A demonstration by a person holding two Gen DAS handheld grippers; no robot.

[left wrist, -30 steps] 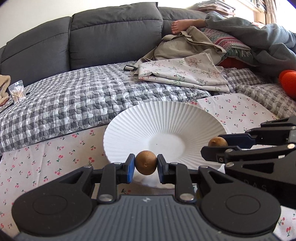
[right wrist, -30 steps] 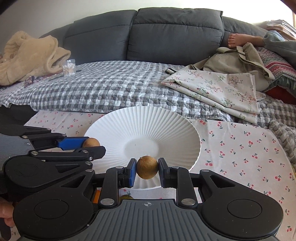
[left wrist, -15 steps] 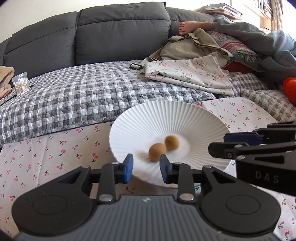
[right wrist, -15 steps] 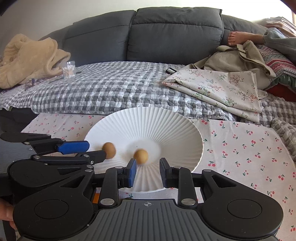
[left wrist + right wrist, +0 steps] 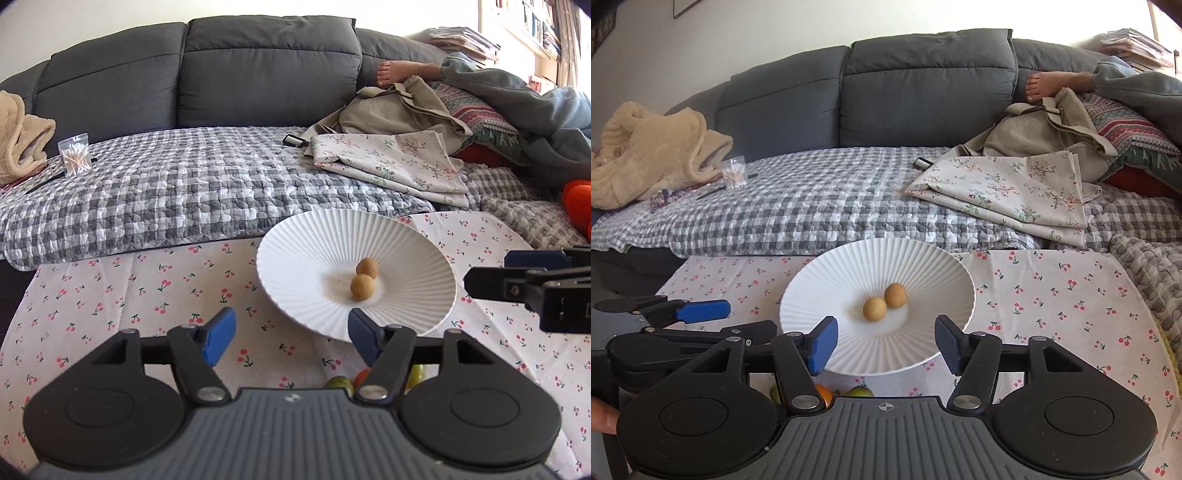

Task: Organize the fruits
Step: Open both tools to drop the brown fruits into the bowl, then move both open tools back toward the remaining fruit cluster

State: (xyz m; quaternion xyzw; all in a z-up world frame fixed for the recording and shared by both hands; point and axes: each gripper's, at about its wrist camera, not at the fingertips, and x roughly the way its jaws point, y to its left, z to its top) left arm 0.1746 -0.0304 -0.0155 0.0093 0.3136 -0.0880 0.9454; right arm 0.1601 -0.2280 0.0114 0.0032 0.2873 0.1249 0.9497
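While both lie plated, fruits [image 5: 884, 302] sit beyond each hand-held gripper [image 5: 882, 345].

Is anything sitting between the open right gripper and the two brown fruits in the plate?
Nothing visible. The right gripper is open above the white plate's near rim, and the two brown fruits lie side by side, uncovered, in its centre.

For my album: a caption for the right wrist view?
Open tool above a white plate holding two brown fruits.

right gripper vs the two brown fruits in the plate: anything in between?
Nothing but the white plate. In the right wrist view, the right gripper, jaws just opened and empty, faces the two brown fruits over bare ribbed plate.
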